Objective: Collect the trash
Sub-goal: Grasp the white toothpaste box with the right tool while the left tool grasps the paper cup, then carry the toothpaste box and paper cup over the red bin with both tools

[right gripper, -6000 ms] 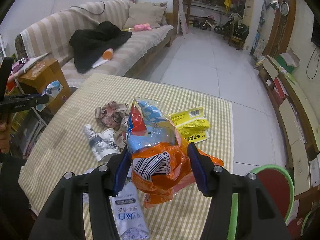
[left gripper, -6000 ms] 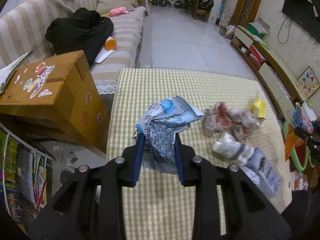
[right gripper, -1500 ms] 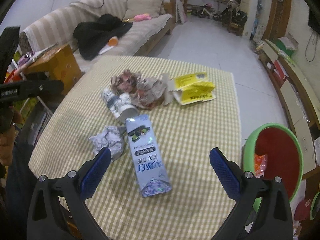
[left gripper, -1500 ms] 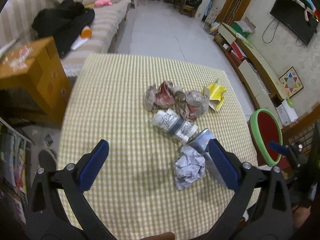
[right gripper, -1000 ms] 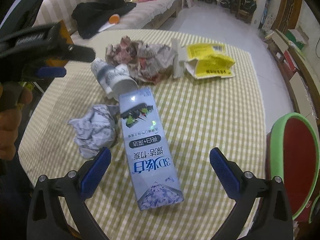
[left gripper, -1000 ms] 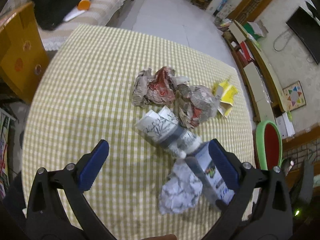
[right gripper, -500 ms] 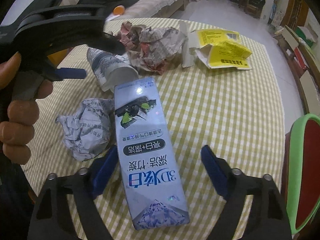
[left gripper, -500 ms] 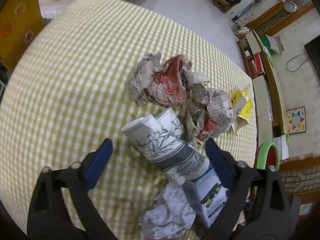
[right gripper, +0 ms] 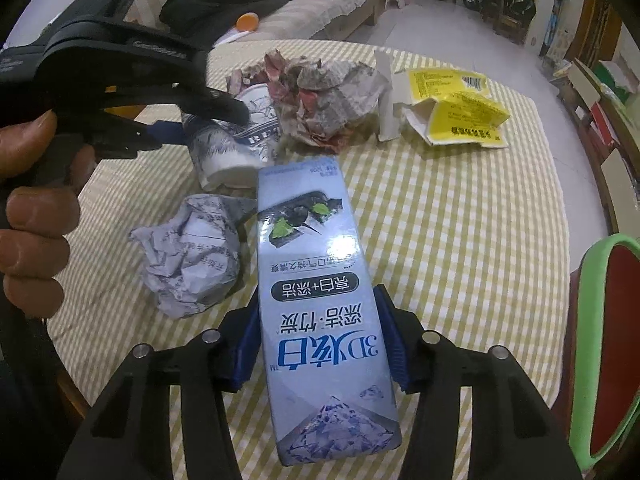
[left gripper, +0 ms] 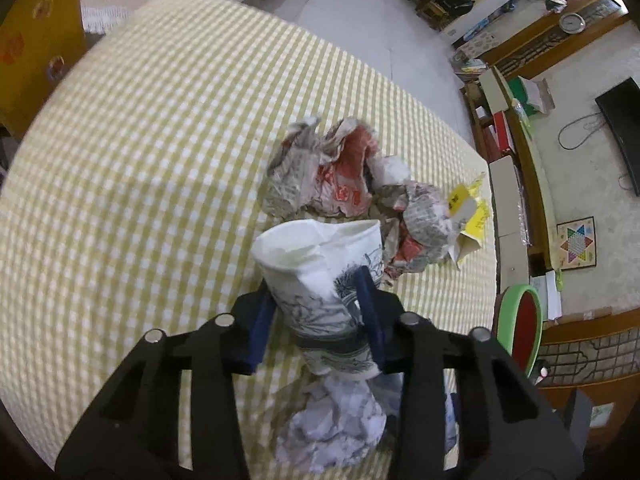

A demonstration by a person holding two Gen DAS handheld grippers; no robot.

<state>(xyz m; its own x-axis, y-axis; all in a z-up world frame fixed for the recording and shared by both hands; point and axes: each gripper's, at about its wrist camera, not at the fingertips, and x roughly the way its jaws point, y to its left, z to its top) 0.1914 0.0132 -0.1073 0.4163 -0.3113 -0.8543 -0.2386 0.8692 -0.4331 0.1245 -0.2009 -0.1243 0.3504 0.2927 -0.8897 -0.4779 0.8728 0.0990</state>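
Fingers [left gripper: 370, 312] of the left gripper [left gripper: 316, 312] pinch the crumpled paper cup [left gripper: 320, 276] on the counter [left gripper: 140, 160]; the right gripper [right gripper: 322, 340] squeezes the toothpaste box [right gripper: 316, 280], probably so both can go together into the green bin [right gripper: 596, 340] alongside.

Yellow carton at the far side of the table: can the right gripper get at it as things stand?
Probably not yet: the right gripper is shut on the blue toothpaste box. The checked cloth up to the yellow carton looks bare.
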